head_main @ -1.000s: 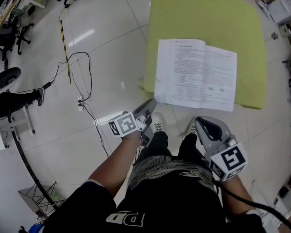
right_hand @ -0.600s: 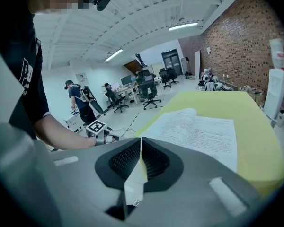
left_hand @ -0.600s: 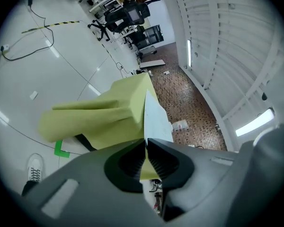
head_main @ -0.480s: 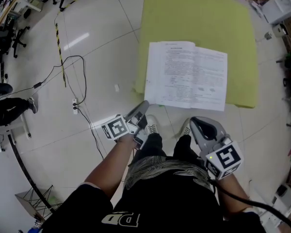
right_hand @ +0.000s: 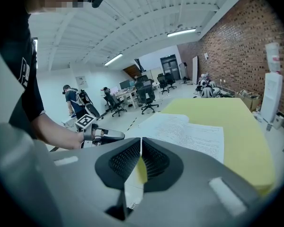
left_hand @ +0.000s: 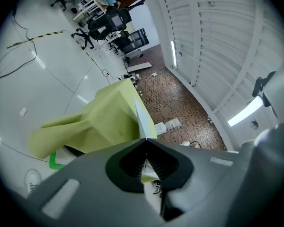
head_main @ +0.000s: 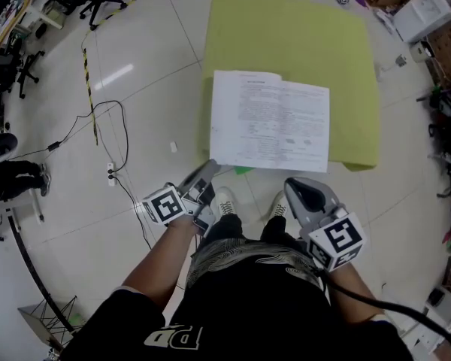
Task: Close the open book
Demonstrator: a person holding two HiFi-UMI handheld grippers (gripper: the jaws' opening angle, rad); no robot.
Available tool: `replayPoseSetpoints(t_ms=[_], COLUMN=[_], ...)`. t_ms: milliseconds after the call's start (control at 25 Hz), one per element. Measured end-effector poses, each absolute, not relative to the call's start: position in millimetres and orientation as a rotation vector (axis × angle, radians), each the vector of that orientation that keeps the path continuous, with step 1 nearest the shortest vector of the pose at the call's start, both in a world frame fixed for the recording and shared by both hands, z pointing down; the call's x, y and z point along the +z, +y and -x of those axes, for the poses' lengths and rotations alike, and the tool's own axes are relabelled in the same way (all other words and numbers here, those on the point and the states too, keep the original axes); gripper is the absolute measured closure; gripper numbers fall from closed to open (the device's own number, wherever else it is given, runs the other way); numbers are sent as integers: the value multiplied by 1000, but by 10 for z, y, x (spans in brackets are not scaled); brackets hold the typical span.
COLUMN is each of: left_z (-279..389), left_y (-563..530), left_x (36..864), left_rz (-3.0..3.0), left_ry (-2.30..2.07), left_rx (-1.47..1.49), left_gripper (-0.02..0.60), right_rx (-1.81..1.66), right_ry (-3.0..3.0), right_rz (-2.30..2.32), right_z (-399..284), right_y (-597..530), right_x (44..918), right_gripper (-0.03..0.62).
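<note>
While the book (head_main: 270, 120) lies flat and fully open, nothing of the closing has been done, as far as I can judge. It rests on the yellow-green surface (head_main: 286, 36), both pages face up, with its near edge at the near edge of the surface or a little over it, towards me.

My left tool (head_main: 208, 173) hangs low over the floor (head_main: 135, 111), just short of the book's near left corner and not touching it. From its own view its jaws (left_hand: 145, 143) meet at the tips with nothing between them. Past them I see the draped side of the surface (left_hand: 109, 117) and a thin white sliver (left_hand: 139, 122), probably the book seen edge-on, though the angle is too poor to be sure.

My right tool (head_main: 295, 189) is below the book's near edge, close to my shoes (head_main: 224, 200), and also apart from the pages. Its jaws (right_hand: 141, 143) are pressed together and empty; beyond them the printed pages (right_hand: 189, 131) spread across the surface (right_hand: 236, 126).

All of the task is left, I think: bring one tool up to an outer page edge, get under or onto that half, swing it over the spine, and lay it down on the other half.
</note>
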State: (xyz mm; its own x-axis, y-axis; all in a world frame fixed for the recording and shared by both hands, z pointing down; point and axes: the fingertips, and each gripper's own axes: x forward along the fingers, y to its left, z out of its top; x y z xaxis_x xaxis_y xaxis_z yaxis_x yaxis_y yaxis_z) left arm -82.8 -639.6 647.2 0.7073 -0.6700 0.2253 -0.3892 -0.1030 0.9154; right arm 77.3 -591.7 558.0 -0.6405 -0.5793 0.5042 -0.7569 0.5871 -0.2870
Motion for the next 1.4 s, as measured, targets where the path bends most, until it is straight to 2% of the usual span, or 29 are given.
replayPoseSetpoints(t_ms=[800, 1400], left_z=[236, -737], left_y=[-6264, -6187], left_x=[5813, 5607], left_rz=[-2006, -2289], left_ry=[-837, -754], left_rx=[-107, 148], left_gripper=[572, 571], right_rx=[622, 557], right_ry=[-2567, -2559], right_rz=[-1216, -1295], right_z=[-1264, -1859], right_y=[-5754, -5612], right_x=[5004, 4891], right_gripper=[576, 576])
